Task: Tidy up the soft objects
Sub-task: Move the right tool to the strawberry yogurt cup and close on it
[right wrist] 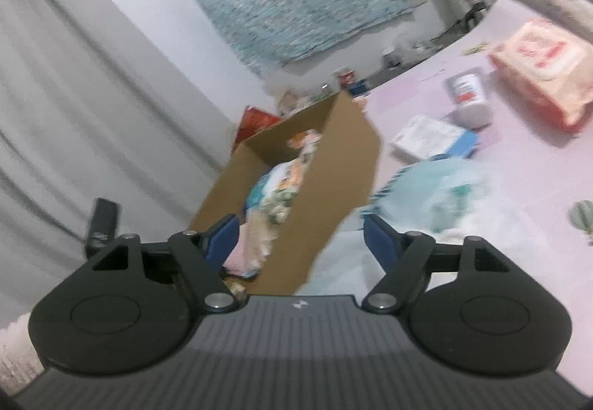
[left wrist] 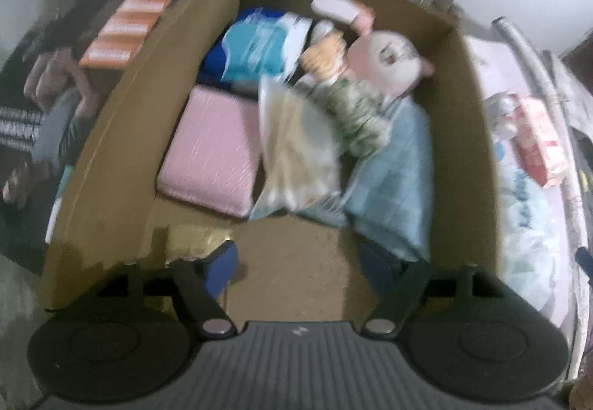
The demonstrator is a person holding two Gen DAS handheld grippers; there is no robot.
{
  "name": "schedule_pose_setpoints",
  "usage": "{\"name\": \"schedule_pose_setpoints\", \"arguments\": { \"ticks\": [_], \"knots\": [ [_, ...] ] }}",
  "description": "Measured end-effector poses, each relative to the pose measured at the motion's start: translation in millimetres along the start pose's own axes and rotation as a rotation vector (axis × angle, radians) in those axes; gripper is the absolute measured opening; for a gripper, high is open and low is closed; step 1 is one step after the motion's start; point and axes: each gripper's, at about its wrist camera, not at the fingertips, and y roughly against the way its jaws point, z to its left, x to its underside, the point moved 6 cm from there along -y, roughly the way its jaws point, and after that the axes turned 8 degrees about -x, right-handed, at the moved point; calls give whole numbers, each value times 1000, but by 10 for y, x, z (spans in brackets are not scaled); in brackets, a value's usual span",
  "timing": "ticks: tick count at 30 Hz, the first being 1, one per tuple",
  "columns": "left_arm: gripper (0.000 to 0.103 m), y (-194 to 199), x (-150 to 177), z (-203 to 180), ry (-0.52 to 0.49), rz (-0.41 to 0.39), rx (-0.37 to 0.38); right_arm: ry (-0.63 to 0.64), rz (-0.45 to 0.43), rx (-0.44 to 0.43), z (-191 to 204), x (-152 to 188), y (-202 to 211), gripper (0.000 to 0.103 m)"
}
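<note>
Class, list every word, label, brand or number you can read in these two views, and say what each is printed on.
None can be read.
Blue lettering on the white plastic bag: too blurred.
Red print on the pink tissue pack: too blurred.
Label on the small bottle: too blurred.
White bands on the orange packet: too blurred.

The cardboard box [left wrist: 111,158] is standing open at the top, and its tall walls are closing it on every side. A bare strip of box floor [left wrist: 296,262] is lying free under the left claw [left wrist: 300,262]. Further in, a pink pad [left wrist: 211,150], a blue towel [left wrist: 393,173] and a plush doll [left wrist: 355,91] are filling the room. On the pink surface [right wrist: 519,187], a teal bag [right wrist: 426,191] is lying just ahead of the right claw [right wrist: 300,239].
</note>
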Motion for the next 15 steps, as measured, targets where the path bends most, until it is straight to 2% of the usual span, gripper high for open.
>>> {"name": "schedule_pose_setpoints", "arguments": {
  "ticks": [9,15],
  "knots": [
    [91,658,-153,-462,-36,-216,24,-38,-92,63,-459,-85,338,83],
    [96,903,-261,-1026,-91,-288,83,-47,-120,63,-700,-312,309,83]
  ]
}}
